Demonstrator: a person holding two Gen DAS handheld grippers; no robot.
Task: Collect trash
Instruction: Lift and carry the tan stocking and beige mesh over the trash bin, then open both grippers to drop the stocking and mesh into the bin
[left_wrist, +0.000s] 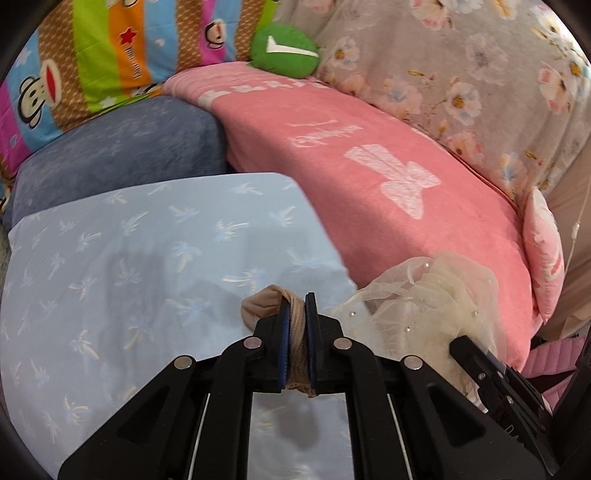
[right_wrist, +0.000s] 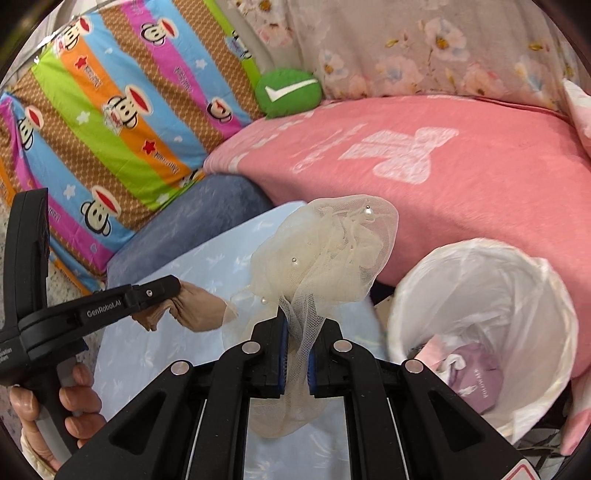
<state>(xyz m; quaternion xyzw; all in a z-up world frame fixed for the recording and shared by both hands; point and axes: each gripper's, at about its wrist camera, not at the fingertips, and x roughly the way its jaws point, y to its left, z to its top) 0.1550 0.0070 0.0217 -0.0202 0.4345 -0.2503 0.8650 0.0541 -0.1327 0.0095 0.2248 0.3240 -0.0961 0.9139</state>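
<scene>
My left gripper (left_wrist: 295, 308) is shut on a beige stocking (left_wrist: 258, 306), held above a pale blue pillow (left_wrist: 147, 258); in the right wrist view the same left gripper (right_wrist: 173, 291) and stocking (right_wrist: 199, 310) show at the left. My right gripper (right_wrist: 295, 328) is shut on a cream mesh veil with small pearls (right_wrist: 325, 251), which hangs bunched above the jaws. That veil (left_wrist: 424, 295) also shows at the lower right of the left wrist view. A white-lined trash bin (right_wrist: 546, 295) stands to the right, with pink and purple scraps inside.
A pink blanket (right_wrist: 461, 192) covers the bed behind. A striped monkey-print pillow (right_wrist: 122, 122), a green round cushion (right_wrist: 288, 92), a blue cushion (left_wrist: 122, 147) and a floral quilt (left_wrist: 461, 74) lie around. A hand (right_wrist: 77, 402) grips the left tool's handle.
</scene>
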